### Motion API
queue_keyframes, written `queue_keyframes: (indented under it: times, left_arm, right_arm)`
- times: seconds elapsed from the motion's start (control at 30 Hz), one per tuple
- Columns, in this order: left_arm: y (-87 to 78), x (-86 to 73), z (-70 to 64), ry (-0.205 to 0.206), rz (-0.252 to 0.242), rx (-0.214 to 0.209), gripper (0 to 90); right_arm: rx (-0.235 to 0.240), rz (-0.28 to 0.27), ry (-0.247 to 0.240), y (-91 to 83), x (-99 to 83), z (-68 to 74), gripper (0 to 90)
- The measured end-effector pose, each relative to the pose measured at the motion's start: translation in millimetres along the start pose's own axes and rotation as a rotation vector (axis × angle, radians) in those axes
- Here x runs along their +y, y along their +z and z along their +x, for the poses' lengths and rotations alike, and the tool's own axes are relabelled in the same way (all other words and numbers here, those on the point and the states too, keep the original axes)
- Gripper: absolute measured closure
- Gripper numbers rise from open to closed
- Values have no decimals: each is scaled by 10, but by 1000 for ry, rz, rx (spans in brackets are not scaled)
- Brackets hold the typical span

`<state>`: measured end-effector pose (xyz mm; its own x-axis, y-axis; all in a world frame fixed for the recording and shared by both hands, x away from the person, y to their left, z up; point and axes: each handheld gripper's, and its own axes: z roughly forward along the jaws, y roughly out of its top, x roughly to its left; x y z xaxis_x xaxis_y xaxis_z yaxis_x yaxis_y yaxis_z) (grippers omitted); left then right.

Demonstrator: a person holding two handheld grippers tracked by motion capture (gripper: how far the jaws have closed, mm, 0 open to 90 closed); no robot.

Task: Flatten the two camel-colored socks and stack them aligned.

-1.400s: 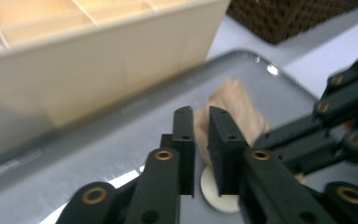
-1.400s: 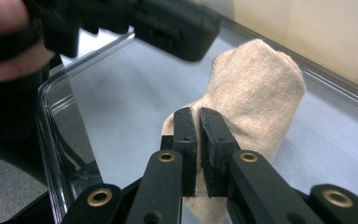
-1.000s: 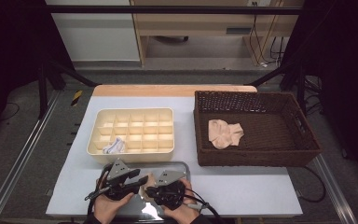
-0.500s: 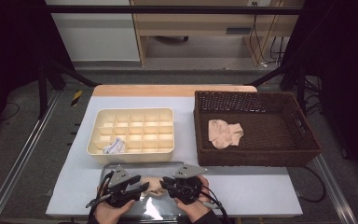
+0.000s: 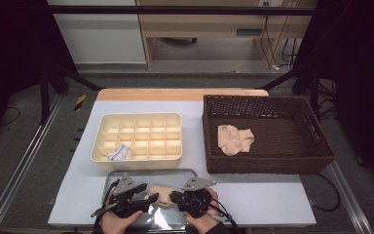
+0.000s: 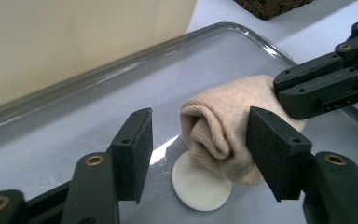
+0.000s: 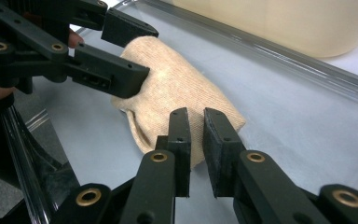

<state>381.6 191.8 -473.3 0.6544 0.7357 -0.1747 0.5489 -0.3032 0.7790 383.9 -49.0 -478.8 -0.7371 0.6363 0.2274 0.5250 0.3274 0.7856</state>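
Two grippers over one clear tray (image 5: 108, 181): left gripper (image 6: 198, 154) wide open, one pad touching the one rolled beige sock (image 6: 223, 126); right gripper (image 7: 195, 142) nearly closed, pinching that sock's edge. Beyond: one compartment box (image 5: 139, 136), one wicker basket (image 5: 268, 168).

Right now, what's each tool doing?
Left tool: open, straddling one end of the beige sock.
Right tool: shut on the beige sock's other end.

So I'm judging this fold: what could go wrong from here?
The left gripper stands open around the rolled sock, one pad touching it, so the roll could loosen. The right gripper pinches just the sock's edge, which might slip. The glass tray looks slick; the sock could slide.
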Motion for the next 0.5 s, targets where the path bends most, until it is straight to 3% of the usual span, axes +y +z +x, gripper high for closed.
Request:
queue_keyframes:
  times: [0.2, 0.37, 0.5]
  left_arm:
    - [87, -18, -61, 14, 35, -45, 382]
    - [84, -10, -93, 31, 29, -68, 514]
    - [79, 2, -82, 17, 34, -87, 591]
  right_arm:
    - [1, 12, 5, -6, -27, -8, 817]
    - [-2, 13, 7, -8, -34, -19, 816]
    - [-2, 12, 7, -9, -36, -24, 814]
